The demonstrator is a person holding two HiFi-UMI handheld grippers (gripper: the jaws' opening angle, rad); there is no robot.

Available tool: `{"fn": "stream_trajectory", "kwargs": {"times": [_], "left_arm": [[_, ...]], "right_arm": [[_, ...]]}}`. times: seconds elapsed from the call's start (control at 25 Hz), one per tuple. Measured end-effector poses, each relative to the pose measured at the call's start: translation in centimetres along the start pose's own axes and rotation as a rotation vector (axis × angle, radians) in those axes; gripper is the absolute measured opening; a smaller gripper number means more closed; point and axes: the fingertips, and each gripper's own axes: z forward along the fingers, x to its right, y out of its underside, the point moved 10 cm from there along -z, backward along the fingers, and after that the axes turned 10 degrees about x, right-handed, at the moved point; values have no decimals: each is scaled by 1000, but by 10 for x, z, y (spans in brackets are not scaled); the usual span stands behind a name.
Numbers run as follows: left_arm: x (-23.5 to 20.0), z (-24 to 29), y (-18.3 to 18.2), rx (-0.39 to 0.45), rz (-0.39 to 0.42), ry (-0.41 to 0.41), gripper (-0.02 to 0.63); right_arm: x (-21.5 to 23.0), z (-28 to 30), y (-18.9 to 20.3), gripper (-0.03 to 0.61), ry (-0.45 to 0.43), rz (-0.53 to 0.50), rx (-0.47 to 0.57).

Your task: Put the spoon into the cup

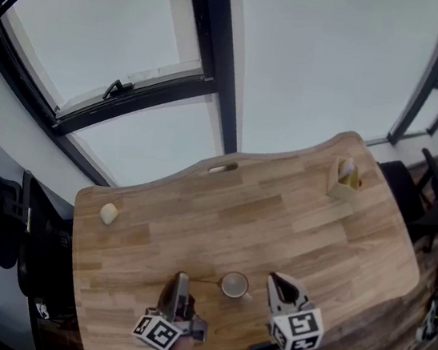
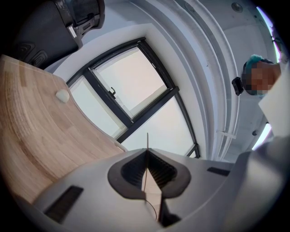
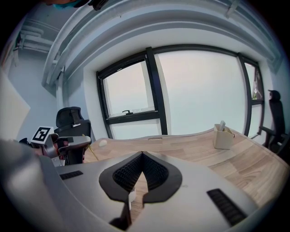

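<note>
Whether the spoon point(image 2: 147, 144) enters the cup point(image 1: 234, 285) is unclear.

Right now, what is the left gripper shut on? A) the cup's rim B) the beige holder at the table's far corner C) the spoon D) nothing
C: in its own view the left gripper has its jaws closed on the thin spoon, whose end pokes out past the tips.

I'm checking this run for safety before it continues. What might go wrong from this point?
The left gripper pinches the thin spoon edge-on, so it may twist or slip when tilted toward the cup. The cup stands free; the shut right gripper beside it does not seem to hold it, so a nudge from the spoon could tip it or slide it across the table.
</note>
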Motion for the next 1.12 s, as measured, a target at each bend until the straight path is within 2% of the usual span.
{"fn": "stream_trajectory", "kwargs": {"times": [1.12], "left_arm": [[-10, 3, 17, -37, -24, -26, 3]], "right_arm": [[7, 3, 19, -3, -8, -4, -39]]}}
